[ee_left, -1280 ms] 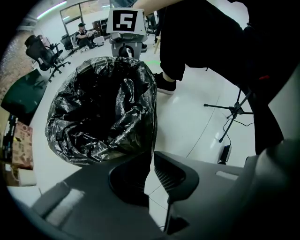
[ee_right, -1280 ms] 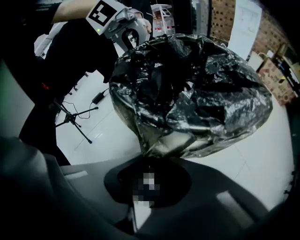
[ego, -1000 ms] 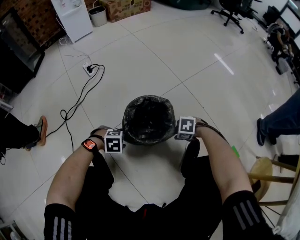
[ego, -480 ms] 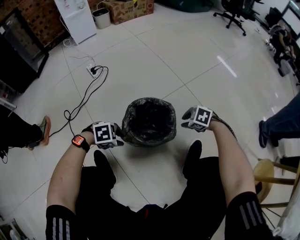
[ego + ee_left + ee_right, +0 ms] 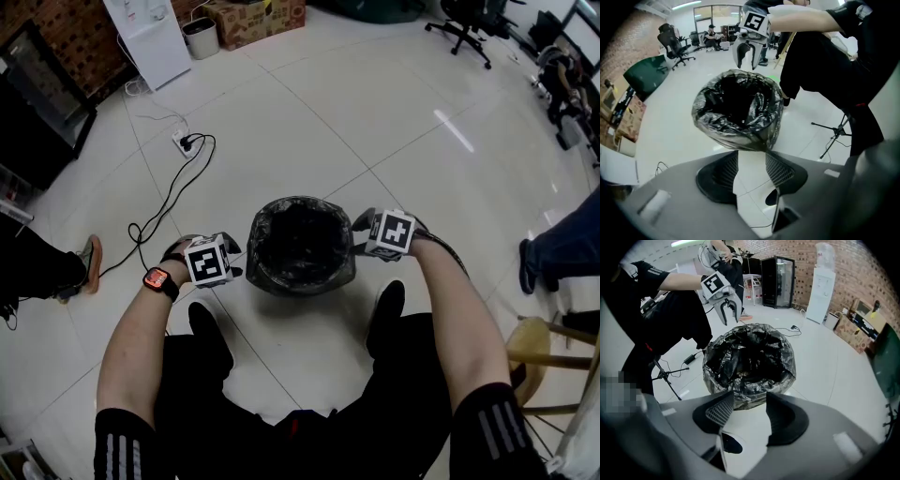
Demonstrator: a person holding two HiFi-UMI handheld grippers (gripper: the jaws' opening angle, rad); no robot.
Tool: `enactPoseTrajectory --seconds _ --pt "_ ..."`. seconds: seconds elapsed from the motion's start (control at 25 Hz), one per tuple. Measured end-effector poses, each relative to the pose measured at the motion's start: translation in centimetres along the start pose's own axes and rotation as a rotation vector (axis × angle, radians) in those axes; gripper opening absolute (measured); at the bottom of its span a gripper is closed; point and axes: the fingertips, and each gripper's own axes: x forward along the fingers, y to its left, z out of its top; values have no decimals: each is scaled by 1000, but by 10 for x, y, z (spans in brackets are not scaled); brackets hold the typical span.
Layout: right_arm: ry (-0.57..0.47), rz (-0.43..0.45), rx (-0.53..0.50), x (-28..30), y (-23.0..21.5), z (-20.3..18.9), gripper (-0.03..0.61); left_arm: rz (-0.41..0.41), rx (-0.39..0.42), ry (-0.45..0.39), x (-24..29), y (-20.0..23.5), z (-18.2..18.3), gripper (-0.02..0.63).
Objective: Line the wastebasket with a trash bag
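Observation:
A round wastebasket (image 5: 300,246) stands on the tiled floor, lined with a black trash bag (image 5: 738,110) whose edge folds down over the rim. My left gripper (image 5: 231,267) hovers just left of the basket. The right gripper (image 5: 360,228) hangs just right of it. Both point steeply down with jaws opening. In the left gripper view the left gripper (image 5: 751,158) shows only floor between its pads. In the right gripper view the right gripper (image 5: 748,401) has the bagged basket (image 5: 747,359) beyond its tips, with nothing gripped.
A black cable and power strip (image 5: 181,141) lie on the floor at the upper left. A wooden stool (image 5: 544,349) stands at the right, near another person's leg (image 5: 558,246). A white appliance (image 5: 145,33), a small bin (image 5: 199,36) and a cardboard box (image 5: 253,14) line the far wall.
Both grippers have come off the basket's rim, risen and drawn apart from its sides. Their jaws have widened and hold none of the bag.

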Motion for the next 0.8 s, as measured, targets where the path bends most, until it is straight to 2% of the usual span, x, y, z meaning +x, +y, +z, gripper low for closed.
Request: enactPoseTrajectory --seconds 0.12,0.2,0.4,0.56,0.8 --pt "13 -6 -27 1 1 1 245 89 17 0 -2 26 1 212" --pt "14 4 -31 3 3 2 269 119 20 -8 1 37 5 222" --pt "33 49 -43 15 10 5 304 82 32 13 16 45 11 236" --pt "63 16 -68 16 3 4 305 56 40 31 26 45 12 235" --pt "75 37 -20 20 -3 -9 323 44 45 48 37 47 6 236"
